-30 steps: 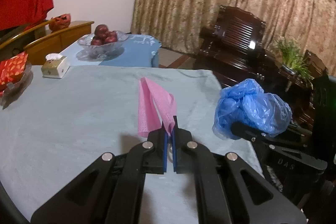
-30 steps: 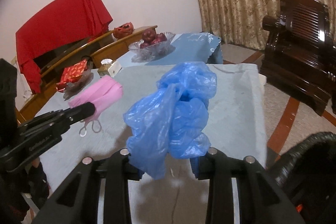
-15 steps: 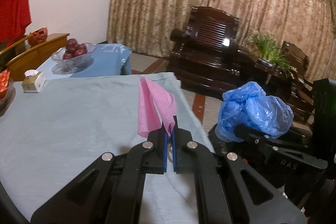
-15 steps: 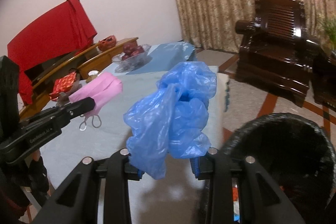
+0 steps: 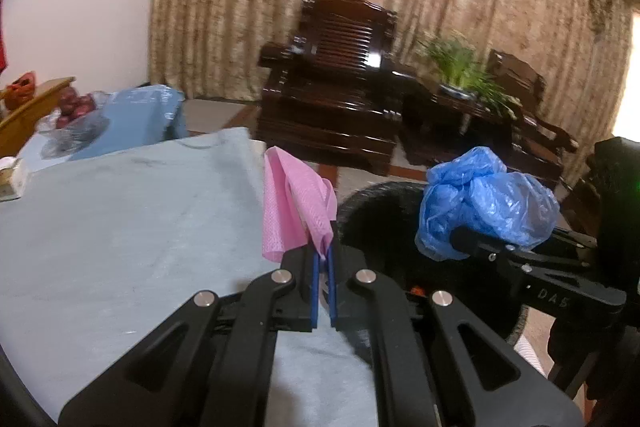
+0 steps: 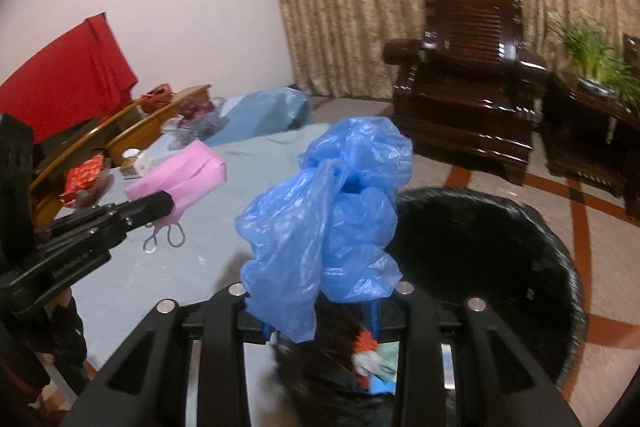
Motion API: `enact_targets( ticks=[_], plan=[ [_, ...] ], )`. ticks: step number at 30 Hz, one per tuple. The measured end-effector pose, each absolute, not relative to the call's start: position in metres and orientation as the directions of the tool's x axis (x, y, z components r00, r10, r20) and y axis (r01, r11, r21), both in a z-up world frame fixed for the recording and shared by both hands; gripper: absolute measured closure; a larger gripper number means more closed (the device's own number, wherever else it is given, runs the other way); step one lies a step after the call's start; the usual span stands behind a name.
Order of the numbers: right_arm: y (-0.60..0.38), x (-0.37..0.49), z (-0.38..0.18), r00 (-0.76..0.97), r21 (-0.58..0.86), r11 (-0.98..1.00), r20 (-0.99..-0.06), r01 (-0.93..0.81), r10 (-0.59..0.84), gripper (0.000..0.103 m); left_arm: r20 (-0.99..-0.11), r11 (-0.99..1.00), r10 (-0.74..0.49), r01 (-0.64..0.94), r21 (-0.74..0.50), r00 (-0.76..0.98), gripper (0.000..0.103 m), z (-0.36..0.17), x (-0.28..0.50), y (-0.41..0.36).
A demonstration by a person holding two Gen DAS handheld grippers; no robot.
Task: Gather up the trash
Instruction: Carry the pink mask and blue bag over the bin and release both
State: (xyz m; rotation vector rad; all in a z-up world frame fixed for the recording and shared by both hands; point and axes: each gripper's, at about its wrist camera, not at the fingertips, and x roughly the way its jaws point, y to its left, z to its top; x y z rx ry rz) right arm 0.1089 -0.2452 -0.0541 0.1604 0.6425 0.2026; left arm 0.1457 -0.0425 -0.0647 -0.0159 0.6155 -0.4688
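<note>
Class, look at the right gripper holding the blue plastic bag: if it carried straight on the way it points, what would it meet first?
Probably the black trash bin: its open mouth lies directly ahead of the right gripper and the blue plastic bag. Depth is uncertain; it might pass above the rim.

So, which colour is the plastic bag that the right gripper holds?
Blue. The plastic bag, crumpled in the right gripper, shows best in the right wrist view.

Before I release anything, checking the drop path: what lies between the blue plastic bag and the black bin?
Nothing: in the right wrist view the blue plastic bag hangs over the black bin opening, only air between them.
</note>
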Motion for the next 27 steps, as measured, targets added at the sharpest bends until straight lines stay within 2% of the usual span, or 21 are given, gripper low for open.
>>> enact_targets(
  ticks=[7,11,12,13,14,15,17,20,23,27],
  plan=[
    [-0.29,0.104,-0.082,0.756,0.178,0.984,-0.64,-0.032,0.14,0.069,-0.583,0.832,-0.514,0.53,-0.162,0.629,0.1,-0.091,0.153,-0.104],
    [-0.307,0.104,-0.094,0.739,0.169,0.985,-0.666,0.015,0.103,0.059,-0.608,0.803,-0.544,0.569,-0.177,0.579,0.092,-0.106,0.161,-0.128],
    [-0.311,0.104,-0.097,0.737,0.169,0.985,-0.669,0.025,0.096,0.057,-0.615,0.799,-0.547,0.574,-0.181,0.568,0.083,-0.11,0.163,-0.133],
    [-0.315,0.103,-0.099,0.737,0.167,0.985,-0.67,0.034,0.088,0.046,-0.618,0.797,-0.549,0.574,-0.185,0.563,0.068,-0.112,0.165,-0.134],
    [-0.317,0.102,-0.1,0.736,0.166,0.985,-0.672,0.04,0.084,0.035,-0.619,0.795,-0.553,0.575,-0.193,0.557,0.061,-0.114,0.166,-0.136],
    [-0.318,0.1,-0.101,0.737,0.164,0.986,-0.672,0.045,0.078,0.032,-0.619,0.795,-0.556,0.574,-0.199,0.555,0.053,-0.115,0.167,-0.136],
    [-0.321,0.098,-0.102,0.736,0.16,0.985,-0.673,0.056,0.067,0.023,-0.621,0.798,-0.551,0.57,-0.196,0.558,0.052,-0.116,0.168,-0.135],
    [-0.326,0.098,-0.103,0.739,0.163,0.984,-0.671,0.075,0.055,0.016,-0.621,0.811,-0.536,0.553,-0.192,0.571,0.043,-0.114,0.168,-0.131],
    [-0.323,0.095,-0.096,0.75,0.17,0.982,-0.66,0.078,0.055,0.008,-0.612,0.829,-0.514,0.532,-0.173,0.601,0.029,-0.107,0.167,-0.123],
    [-0.315,0.086,-0.083,0.774,0.165,0.984,-0.631,0.065,0.055,0.006,-0.601,0.849,-0.479,0.511,-0.133,0.64,0.017,-0.093,0.156,-0.112]
  ],
)
